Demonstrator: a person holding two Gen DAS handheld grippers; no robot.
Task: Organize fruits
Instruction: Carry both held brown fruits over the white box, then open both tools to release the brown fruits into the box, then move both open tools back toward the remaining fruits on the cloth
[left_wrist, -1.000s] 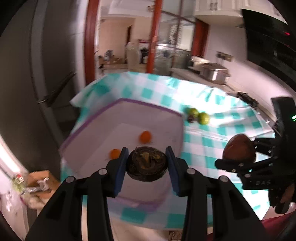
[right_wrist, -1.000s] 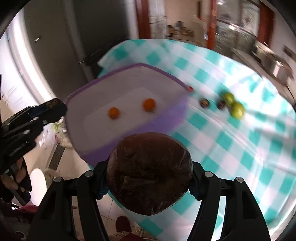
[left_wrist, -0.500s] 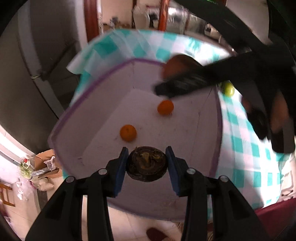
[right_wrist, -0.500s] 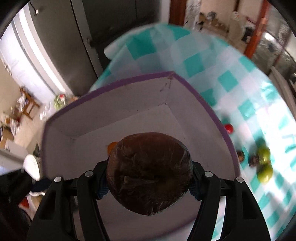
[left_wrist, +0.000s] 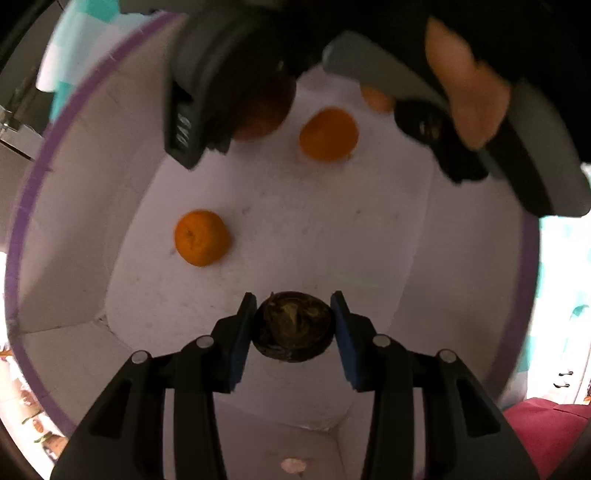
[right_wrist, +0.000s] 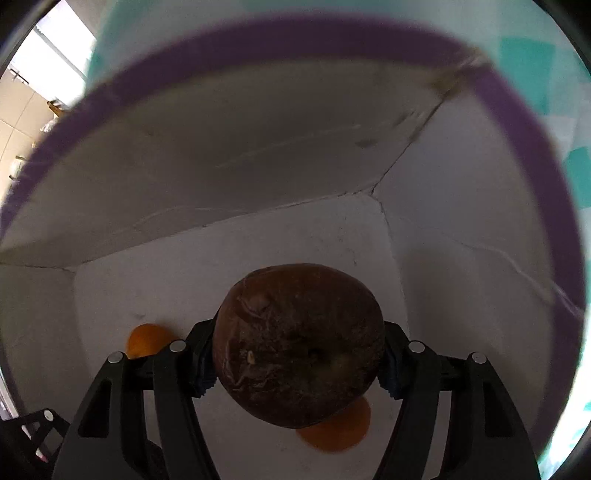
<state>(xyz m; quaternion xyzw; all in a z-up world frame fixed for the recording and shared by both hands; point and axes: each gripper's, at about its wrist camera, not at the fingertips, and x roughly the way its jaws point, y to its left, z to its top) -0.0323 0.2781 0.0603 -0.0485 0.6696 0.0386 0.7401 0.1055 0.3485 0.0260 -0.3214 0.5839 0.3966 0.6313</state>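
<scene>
- While both fruits hang inside the box (left_wrist: 74, 206), the step in hand looks like setting them down: the left claw (left_wrist: 293, 326) is clamped on a small dark fruit (left_wrist: 293, 325), low over the near part of the box floor.
- The right claw (right_wrist: 297, 354) is clamped on a big brown fruit (right_wrist: 299, 347), held above the floor toward the far corner; in the left view it shows blurred near the top edge.
- Two oranges lie on the floor already, one (left_wrist: 201, 236) to the left of the small dark fruit and well apart from it, another (left_wrist: 328, 134) farther off, just beside the big brown fruit.
- Good practice, I judge: lower each fruit until it nearly touches the floor before parting the jaws, so nothing drops or rolls.
- Choose bare floor; the big brown fruit sits right over an orange in the right view, so shift it aside first.
- Lift each claw straight up afterwards, clear of the purple rim (right_wrist: 517, 122) and the checked cloth (right_wrist: 576, 166) on the worktop.
</scene>
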